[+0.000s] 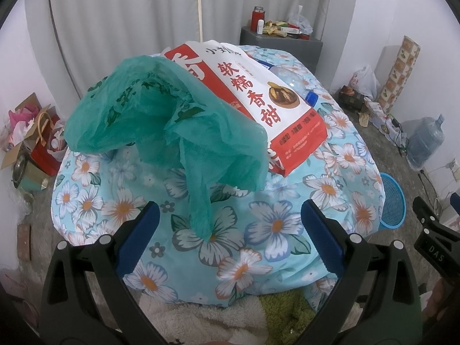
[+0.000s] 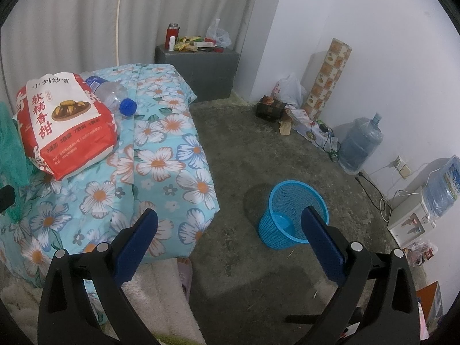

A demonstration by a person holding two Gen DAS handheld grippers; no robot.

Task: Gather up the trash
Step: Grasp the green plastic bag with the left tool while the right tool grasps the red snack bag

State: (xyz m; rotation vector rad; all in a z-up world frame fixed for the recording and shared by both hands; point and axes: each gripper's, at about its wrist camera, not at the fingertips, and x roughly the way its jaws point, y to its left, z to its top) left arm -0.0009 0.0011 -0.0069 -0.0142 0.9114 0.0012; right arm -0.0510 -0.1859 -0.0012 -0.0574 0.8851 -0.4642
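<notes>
A crumpled green plastic bag (image 1: 161,118) lies on the flowered quilt (image 1: 258,224), its tail reaching down between my left gripper's (image 1: 230,215) fingers. That gripper is open, just in front of the bag. Behind it rests a red-and-white snack bag (image 1: 258,97) (image 2: 66,123), with a clear plastic bottle with a blue cap (image 2: 115,95) (image 1: 296,83) beside it. My right gripper (image 2: 230,224) is open and holds nothing, hovering over the quilt's edge (image 2: 172,158) and the floor. A blue mesh wastebasket (image 2: 290,215) (image 1: 392,204) stands on the floor to the right of the bed.
A grey cabinet (image 2: 201,69) with small items stands past the bed by the curtain. Boxes, a white bag and a large water jug (image 2: 362,143) line the right wall, with cables and a dispenser (image 2: 411,218). Boxes and bags (image 1: 34,141) sit left of the bed.
</notes>
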